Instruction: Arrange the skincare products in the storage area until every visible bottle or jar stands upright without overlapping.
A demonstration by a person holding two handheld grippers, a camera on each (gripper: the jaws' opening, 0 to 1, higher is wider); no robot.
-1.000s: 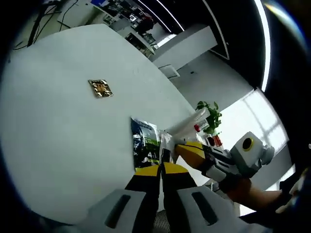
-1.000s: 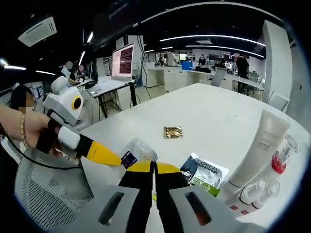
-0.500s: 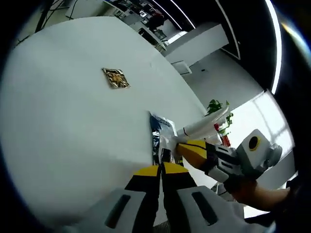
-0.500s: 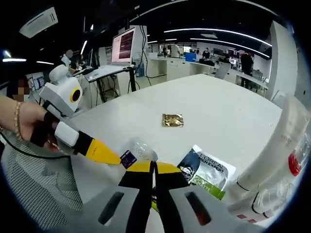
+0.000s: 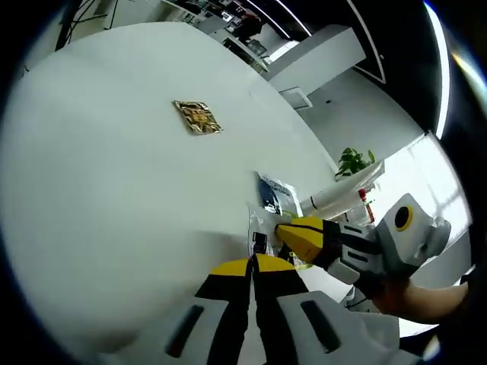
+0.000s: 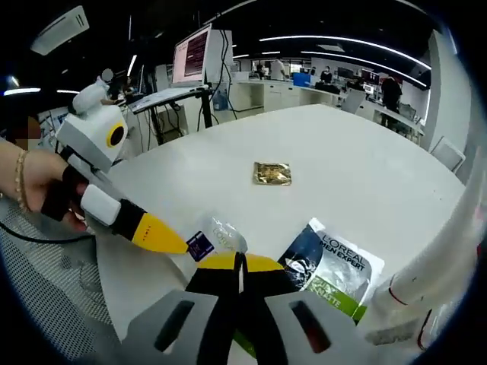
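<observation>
A small clear sachet (image 6: 223, 235) with a purple label is held just above the white table (image 6: 358, 163), and it also appears as the clear sachet (image 5: 257, 227). My left gripper (image 5: 252, 264) is shut on one edge of it; the same left gripper (image 6: 179, 246) comes in from the left with its tip at the purple label. My right gripper (image 6: 240, 261) is shut on the sachet's near edge; this right gripper (image 5: 280, 228) reaches in from the right. A white tube (image 5: 344, 193) and a red-capped bottle (image 5: 367, 207) stand at the table's far corner.
A green and blue L'Oreal sachet (image 6: 335, 266) lies flat beside the grippers. A gold sachet (image 6: 272, 173) lies further out on the table. The white tube (image 6: 445, 262) stands close at the right. A hand (image 6: 34, 190) holds the left gripper. Desks and monitors stand beyond the table.
Both views have swung and moved closer over the table. The tube now sits at the right gripper view's edge. Both grippers stay shut at the clear sachet.
</observation>
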